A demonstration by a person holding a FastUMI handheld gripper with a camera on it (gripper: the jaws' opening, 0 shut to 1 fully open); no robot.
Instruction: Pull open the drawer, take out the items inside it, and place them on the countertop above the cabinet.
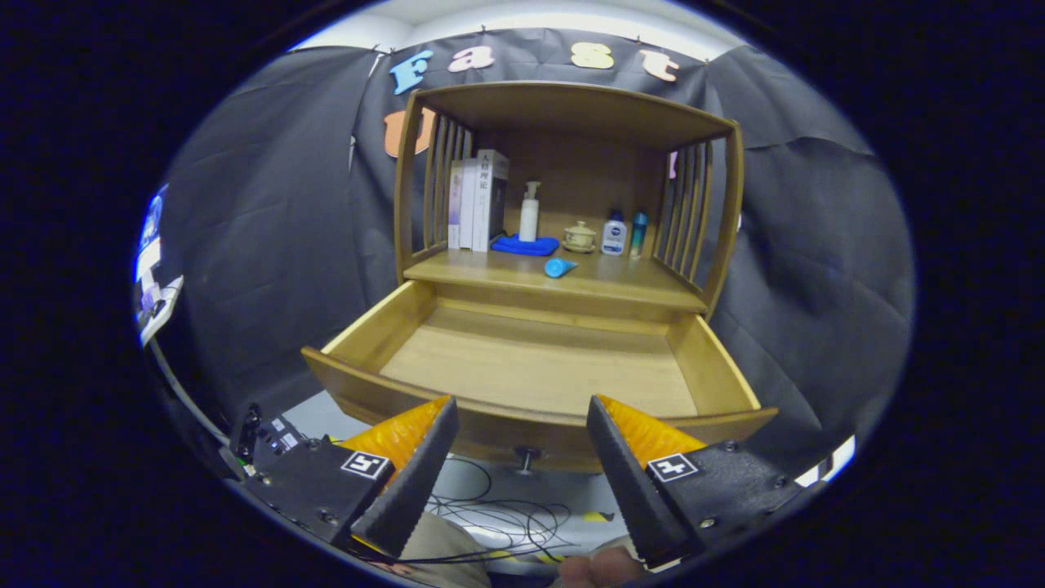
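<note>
A wooden cabinet stands ahead with its drawer (531, 367) pulled far out toward me; the drawer's bare wooden floor shows with nothing lying on it. Its small dark knob (526, 454) sits on the front panel, between and just beyond my fingers. My gripper (521, 410) is open and holds nothing, its fingertips level with the drawer's front rim. On the countertop (620, 282) above the drawer lies a small blue cone-shaped item (559, 267) on its side, near the front middle.
At the back of the countertop stand books (479, 200), a white pump bottle (530, 212) on a blue cloth (524, 245), a small lidded cup (580, 236), a white bottle (614, 234) and a teal bottle (638, 233). Slatted side walls flank the shelf. Cables (498, 514) lie on the floor below.
</note>
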